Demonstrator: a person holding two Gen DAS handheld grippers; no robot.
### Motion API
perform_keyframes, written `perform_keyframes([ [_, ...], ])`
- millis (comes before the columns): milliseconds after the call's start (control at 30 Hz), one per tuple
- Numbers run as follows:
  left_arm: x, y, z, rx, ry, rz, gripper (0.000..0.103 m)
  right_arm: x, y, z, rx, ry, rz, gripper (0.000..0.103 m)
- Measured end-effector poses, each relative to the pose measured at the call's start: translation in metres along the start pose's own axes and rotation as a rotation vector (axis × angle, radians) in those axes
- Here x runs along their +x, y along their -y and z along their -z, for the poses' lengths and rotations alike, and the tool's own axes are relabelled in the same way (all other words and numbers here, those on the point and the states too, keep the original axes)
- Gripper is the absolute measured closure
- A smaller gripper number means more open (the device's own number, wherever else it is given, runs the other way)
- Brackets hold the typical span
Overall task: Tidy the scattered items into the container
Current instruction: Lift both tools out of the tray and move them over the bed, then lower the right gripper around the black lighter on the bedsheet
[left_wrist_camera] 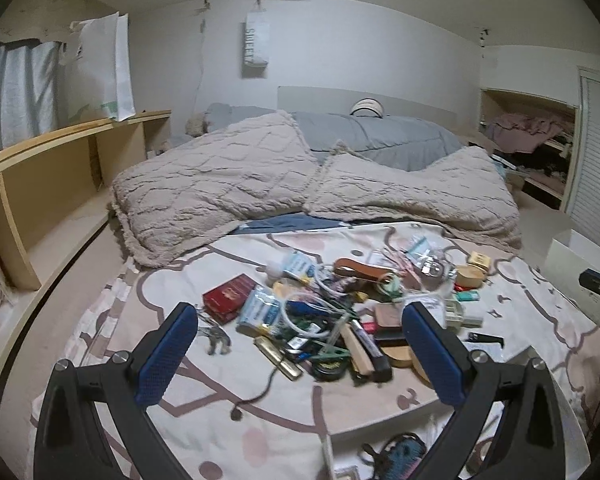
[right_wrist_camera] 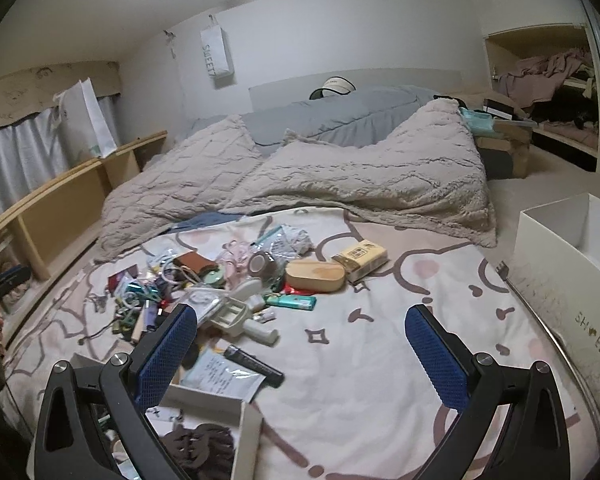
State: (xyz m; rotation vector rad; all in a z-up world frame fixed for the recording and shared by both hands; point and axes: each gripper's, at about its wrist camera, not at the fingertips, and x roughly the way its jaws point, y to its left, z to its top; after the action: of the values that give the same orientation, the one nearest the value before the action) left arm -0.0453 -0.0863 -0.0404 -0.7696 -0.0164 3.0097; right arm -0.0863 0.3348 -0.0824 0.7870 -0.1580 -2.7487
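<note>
Both your grippers, left gripper and right gripper, hold jaws spread, empty. Scattered items heap on the bed; white shoe box stands right.

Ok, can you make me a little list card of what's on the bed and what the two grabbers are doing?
surface: bed with cartoon sheet
clutter: pile of small items, unsorted
notable items: wooden case; red box; yellow packet
container: white shoe box, at the bed's right edge
left gripper: open, empty
right gripper: open, empty
</note>
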Motion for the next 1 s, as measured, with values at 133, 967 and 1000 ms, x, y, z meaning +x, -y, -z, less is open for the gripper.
perform_keyframes([
  [133,0.010,-0.010,-0.001,-0.014,-0.009,-0.020,0.000,0.012,0.002,-0.003,0.007,-0.034,0.006,0.000],
  [967,0.111,-0.040,0.047,0.063,-0.315,0.030,0.000,0.160,-0.047,0.012,0.061,-0.723,0.078,0.000],
  [1000,0.116,-0.041,0.050,0.071,-0.332,0.035,0.000,0.165,-0.047,0.014,0.074,-0.738,0.091,0.000],
])
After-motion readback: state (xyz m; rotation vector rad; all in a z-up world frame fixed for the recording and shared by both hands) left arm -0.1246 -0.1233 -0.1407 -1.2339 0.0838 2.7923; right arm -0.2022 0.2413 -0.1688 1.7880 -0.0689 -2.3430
